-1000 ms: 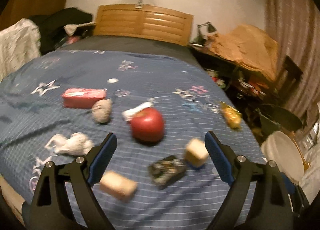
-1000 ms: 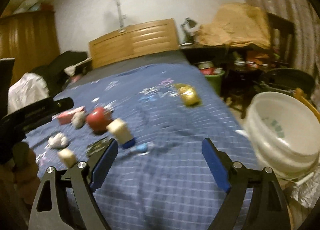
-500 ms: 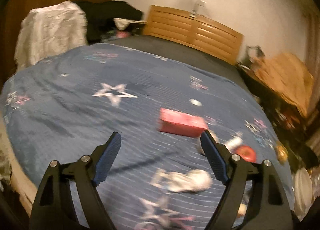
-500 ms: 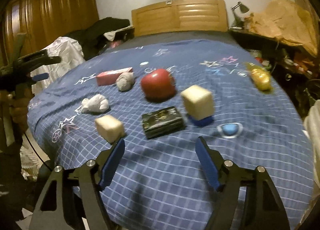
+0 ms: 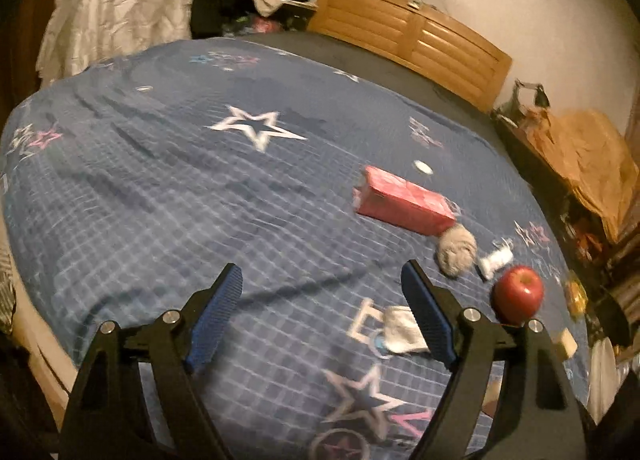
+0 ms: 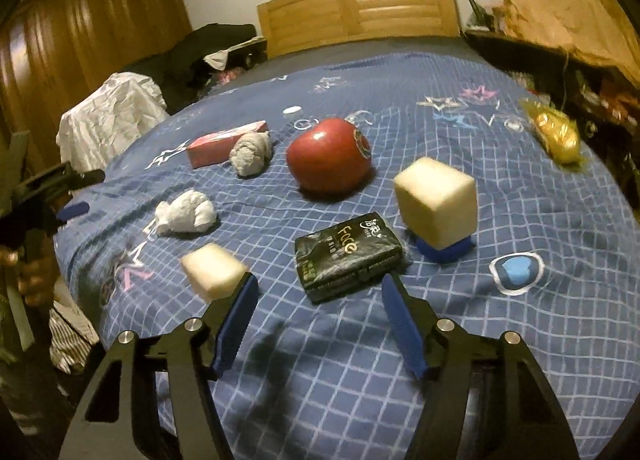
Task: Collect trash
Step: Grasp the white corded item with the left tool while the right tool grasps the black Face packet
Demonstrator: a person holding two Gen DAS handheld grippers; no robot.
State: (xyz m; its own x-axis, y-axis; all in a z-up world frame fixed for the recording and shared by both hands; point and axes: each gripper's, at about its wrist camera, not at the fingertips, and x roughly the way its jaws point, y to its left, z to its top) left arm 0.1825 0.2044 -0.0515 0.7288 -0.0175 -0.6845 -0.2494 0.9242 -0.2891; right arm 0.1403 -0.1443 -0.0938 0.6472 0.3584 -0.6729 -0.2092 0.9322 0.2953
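Trash lies scattered on a blue star-print bedspread. My right gripper hovers low just short of a black tissue pack; its jaws are closing with nothing between them. A cream block sits by its left finger. Farther off are a white crumpled tissue, a grey wad, a pink box and a yellow wrapper. My left gripper is open over bare bedspread, and the white tissue peeks from behind its right finger.
A red apple and a bigger cream block on a blue base sit mid-bed. Beyond are a wooden headboard, a white cloth heap at the left and a cluttered side table at the right.
The left gripper swung left, away from the cluster of items, to bare bedspread. The right gripper came in closer and lower toward the black pack, and its jaws narrowed.
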